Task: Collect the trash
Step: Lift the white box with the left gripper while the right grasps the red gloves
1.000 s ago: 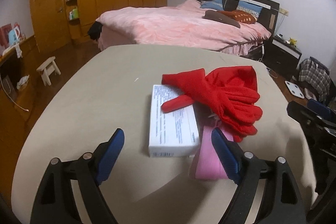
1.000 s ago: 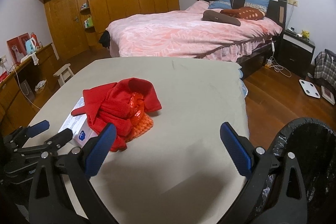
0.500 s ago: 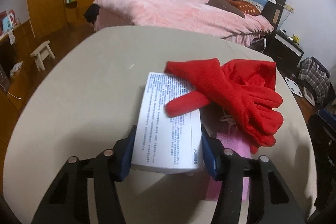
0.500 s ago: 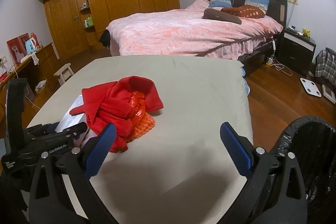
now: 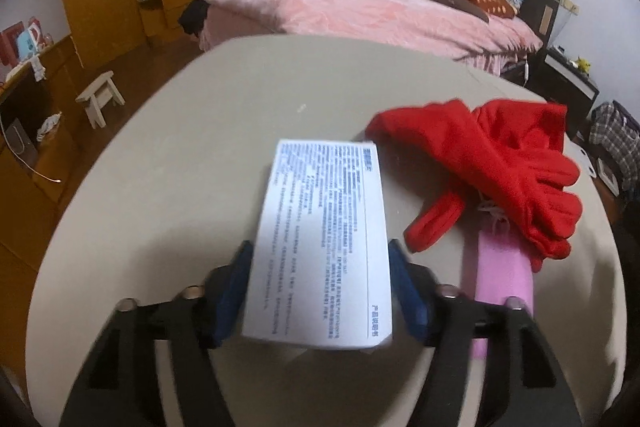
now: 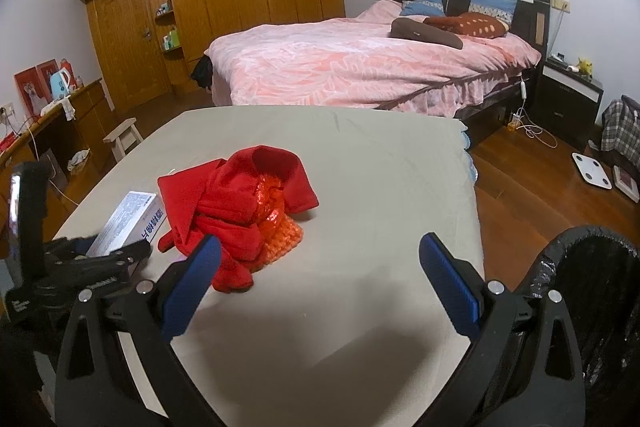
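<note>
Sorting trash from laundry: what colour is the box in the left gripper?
White with blue print; the box shows best in the left wrist view.

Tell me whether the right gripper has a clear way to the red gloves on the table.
Probably yes. The right gripper is open with nothing between its fingers, and only bare table lies between it and the red gloves. The left gripper, shut on the white box, is off to the side.
</note>
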### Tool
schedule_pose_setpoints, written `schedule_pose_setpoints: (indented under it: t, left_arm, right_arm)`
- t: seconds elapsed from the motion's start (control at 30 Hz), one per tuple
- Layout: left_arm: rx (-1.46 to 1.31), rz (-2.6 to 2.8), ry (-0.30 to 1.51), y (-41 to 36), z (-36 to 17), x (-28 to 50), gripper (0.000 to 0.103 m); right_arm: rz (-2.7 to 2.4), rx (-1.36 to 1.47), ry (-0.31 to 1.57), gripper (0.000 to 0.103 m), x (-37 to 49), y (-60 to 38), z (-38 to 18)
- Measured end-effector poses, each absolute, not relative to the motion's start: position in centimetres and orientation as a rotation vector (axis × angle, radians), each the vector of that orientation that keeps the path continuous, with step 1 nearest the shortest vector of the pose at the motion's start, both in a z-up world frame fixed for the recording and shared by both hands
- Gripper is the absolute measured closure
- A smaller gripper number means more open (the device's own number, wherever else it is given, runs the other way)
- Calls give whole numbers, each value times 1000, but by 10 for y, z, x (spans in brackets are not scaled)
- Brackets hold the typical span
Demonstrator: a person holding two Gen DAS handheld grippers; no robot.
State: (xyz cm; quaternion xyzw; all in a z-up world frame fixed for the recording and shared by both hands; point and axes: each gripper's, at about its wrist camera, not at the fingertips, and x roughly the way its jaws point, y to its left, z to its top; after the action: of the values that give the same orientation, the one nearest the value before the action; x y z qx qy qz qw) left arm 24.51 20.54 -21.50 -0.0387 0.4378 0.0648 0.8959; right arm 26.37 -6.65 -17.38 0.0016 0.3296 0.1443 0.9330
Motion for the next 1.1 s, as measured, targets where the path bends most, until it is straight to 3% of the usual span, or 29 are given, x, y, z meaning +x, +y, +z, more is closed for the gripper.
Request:
schedule_pose_setpoints:
  t: [0.33,0.77,0.93,1.1]
  left_arm:
    - [-114,167,811,227,-186,223,49]
    - [-96,208,793,252,-175,211,49]
    - [-102,205,797,256,-177,209,49]
    - [-106,206,790,254,-173,209,49]
  right_arm:
    - [389,-13,647,7,265,-30,-161]
    - [502,-61,747,55,282,41,-180]
    - [537,-85,787,95,283,52,-189]
    - [568,-76,755,97,275,50,-178]
